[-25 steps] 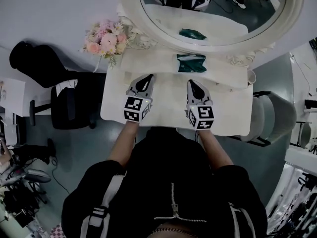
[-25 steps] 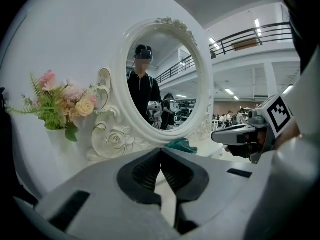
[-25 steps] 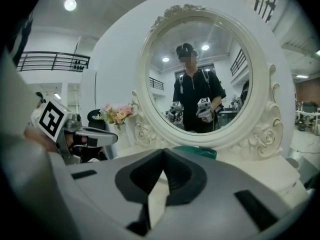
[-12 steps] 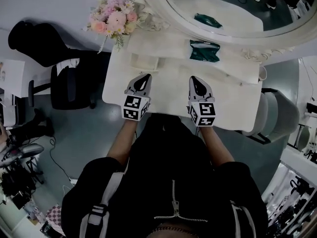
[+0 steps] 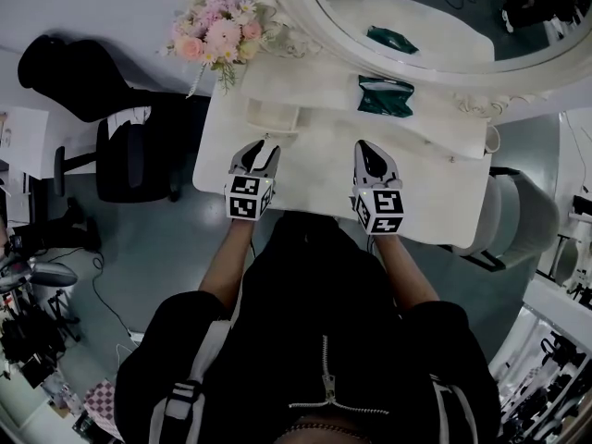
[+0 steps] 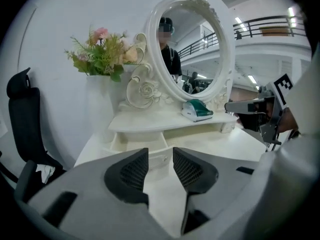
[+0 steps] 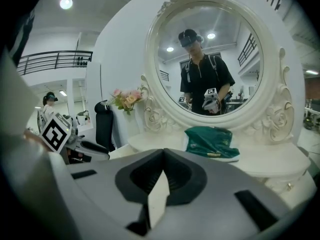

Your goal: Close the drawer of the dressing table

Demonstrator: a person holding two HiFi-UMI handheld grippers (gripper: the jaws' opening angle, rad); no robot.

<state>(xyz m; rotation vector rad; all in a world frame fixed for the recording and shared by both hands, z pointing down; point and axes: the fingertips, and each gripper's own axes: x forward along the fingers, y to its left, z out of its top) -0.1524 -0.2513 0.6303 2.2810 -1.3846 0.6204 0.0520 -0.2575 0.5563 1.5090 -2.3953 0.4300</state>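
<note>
The white dressing table (image 5: pixel 324 188) has a small drawer (image 5: pixel 271 117) pulled out under its raised shelf at the left. My left gripper (image 5: pixel 263 147) hovers just in front of that drawer. Its jaws have just been opening and stand open with nothing between them. In the left gripper view the drawer's front (image 6: pixel 159 159) with its small knob lies straight ahead of the left gripper (image 6: pixel 160 158). My right gripper (image 5: pixel 367 150) is shut and empty over the tabletop's middle; in the right gripper view the right gripper (image 7: pixel 162 153) faces the shelf.
A green packet (image 5: pixel 384 95) lies on the shelf below the oval mirror (image 5: pixel 435 17). A bunch of pink flowers (image 5: pixel 215 37) stands at the back left corner. A black chair (image 5: pixel 129 169) stands left of the table, a grey stool (image 5: pixel 518 215) at the right.
The left gripper's jaws have gone from shut to open. That gripper has dropped lower in front of the open drawer. The right gripper has sunk slightly and stays shut.
</note>
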